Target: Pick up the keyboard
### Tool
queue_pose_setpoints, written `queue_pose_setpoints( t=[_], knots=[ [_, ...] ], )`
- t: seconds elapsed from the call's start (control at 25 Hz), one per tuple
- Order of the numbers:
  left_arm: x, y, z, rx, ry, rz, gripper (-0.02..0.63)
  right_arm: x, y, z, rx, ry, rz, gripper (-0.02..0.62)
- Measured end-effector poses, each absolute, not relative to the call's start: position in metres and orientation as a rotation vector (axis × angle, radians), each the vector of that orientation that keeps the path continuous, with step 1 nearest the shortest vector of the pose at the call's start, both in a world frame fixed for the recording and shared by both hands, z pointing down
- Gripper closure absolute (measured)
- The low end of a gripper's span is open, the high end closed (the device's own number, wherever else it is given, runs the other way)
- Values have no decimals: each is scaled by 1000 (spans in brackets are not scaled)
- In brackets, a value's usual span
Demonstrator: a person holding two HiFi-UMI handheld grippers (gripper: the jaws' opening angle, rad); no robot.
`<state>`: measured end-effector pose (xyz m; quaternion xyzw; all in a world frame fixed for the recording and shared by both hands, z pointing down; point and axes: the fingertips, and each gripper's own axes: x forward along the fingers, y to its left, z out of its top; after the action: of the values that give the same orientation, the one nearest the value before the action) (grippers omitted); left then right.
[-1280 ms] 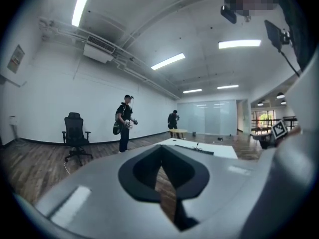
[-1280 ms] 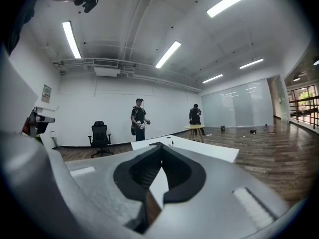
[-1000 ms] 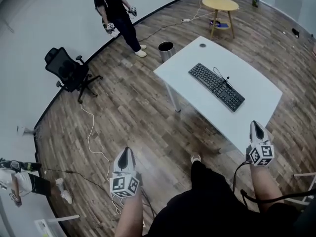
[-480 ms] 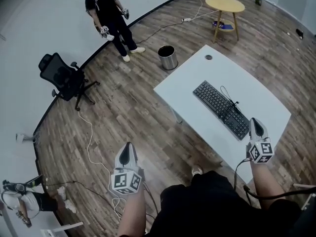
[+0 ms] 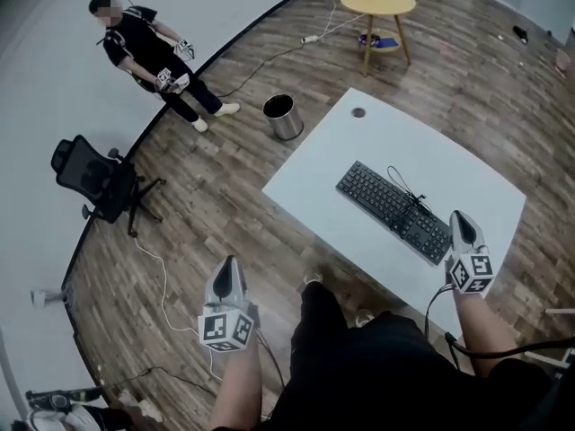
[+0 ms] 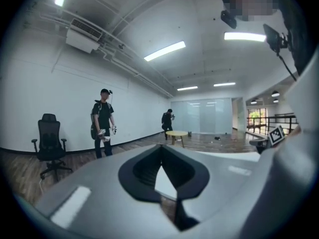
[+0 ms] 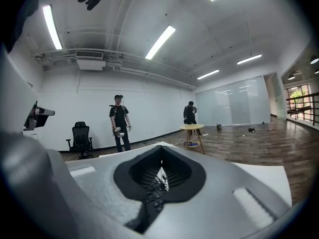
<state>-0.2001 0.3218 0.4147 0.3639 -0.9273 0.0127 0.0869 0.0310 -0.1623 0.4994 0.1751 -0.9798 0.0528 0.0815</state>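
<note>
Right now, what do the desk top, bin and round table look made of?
Desk top: smooth matte white, likely laminate; no grain visible. Bin: silvery sheen, probably brushed metal. Round table: pale tan top and legs, apparently light wood.

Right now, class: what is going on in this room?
A person holding a tool in each hand stands at a white table with a black keyboard lying on it. Both tools are shut and empty: the right tool hovers by the keyboard's near end, the left tool over the floor. The keyboard is not yet picked up.
</note>
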Motion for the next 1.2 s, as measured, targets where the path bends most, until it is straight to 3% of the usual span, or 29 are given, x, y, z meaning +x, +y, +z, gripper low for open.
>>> queue_pose_setpoints(
  t=[0.64, 1.2],
  knots=[
    [-359, 89, 439, 1852, -2270, 72, 611, 88, -172, 501, 1287, -2656, 183, 594],
    [-347, -54, 471, 2263, -1831, 129, 611, 138, -117, 476, 1714, -2445, 191, 594]
  ],
)
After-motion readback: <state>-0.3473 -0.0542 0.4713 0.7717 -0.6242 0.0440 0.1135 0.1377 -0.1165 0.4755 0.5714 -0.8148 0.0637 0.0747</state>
